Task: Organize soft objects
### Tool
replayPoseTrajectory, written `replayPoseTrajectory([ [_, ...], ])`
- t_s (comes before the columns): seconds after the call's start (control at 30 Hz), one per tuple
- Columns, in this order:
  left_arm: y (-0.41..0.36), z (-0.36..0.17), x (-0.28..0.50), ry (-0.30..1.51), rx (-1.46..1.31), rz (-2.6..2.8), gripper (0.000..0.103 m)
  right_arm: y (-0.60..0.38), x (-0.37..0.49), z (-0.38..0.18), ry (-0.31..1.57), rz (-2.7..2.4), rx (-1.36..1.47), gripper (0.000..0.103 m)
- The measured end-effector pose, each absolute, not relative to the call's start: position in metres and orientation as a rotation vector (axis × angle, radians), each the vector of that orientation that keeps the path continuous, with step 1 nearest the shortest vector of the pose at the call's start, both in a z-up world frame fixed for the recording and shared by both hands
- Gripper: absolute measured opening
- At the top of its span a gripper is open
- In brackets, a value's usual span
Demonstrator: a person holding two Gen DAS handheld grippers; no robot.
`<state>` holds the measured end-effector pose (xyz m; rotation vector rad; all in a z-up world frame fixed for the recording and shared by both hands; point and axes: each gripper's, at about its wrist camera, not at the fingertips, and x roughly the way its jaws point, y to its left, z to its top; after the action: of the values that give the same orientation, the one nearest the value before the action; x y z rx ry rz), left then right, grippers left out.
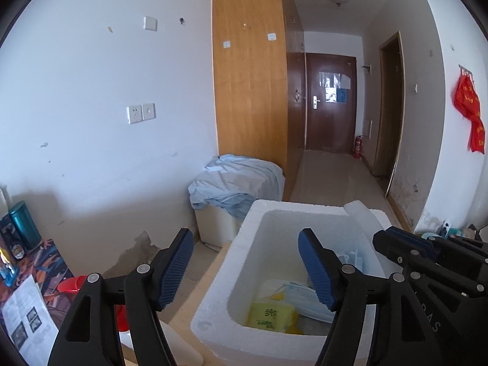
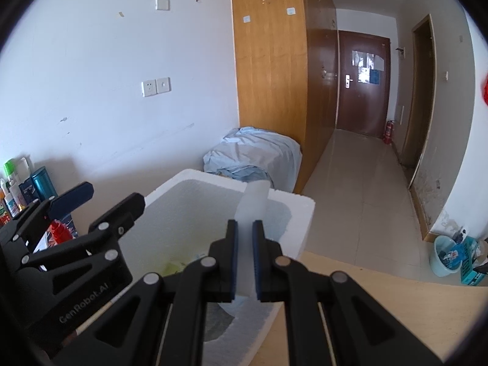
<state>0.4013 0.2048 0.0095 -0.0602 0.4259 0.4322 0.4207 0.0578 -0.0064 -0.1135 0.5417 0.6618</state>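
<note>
A white foam box (image 1: 219,289) stands on the table edge under both grippers. Inside lie a yellow tissue pack (image 1: 271,314) and a white and blue soft pack (image 1: 296,289). My left gripper (image 1: 247,268) hangs open above the box's near left wall, with nothing between its blue pads. My right gripper (image 2: 245,259) is shut on a white translucent foam strip (image 2: 254,204) that sticks up past the fingertips over the box (image 2: 292,201). In the left wrist view the right gripper (image 1: 387,235) and the strip (image 1: 360,210) show at the box's right rim. The left gripper (image 2: 113,195) appears open at the left.
A wooden table (image 2: 366,299) carries the box. Bottles and a teal can (image 1: 23,225) line the left wall beside a paper leaflet (image 1: 27,317). A bin draped in blue cloth (image 1: 235,183) stands beyond the box, by a tall wardrobe (image 1: 250,76). A bucket (image 2: 448,256) sits on the floor at right.
</note>
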Motion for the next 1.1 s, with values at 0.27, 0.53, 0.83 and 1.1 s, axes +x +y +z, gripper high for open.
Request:
replayPoseTrajectory([
  [0.27, 0.207, 0.008, 0.404, 0.439, -0.054, 0.45, 0.072, 0.061, 0.422, -0.01, 0.546, 0.672, -0.116, 0.017],
  [0.53, 0.208, 0.008, 0.403, 0.44, -0.058, 0.451, 0.072, 0.063, 0.419, -0.01, 0.532, 0.65, -0.137, 0.034],
  [0.83, 0.212, 0.009, 0.403, 0.441, -0.067, 0.455, 0.072, 0.055, 0.421, -0.007, 0.521, 0.622, -0.112, 0.054],
  [1.1, 0.205, 0.014, 0.393, 0.434, -0.065, 0.441, 0.072, 0.041, 0.408, 0.002, 0.511, 0.59, -0.095, 0.054],
])
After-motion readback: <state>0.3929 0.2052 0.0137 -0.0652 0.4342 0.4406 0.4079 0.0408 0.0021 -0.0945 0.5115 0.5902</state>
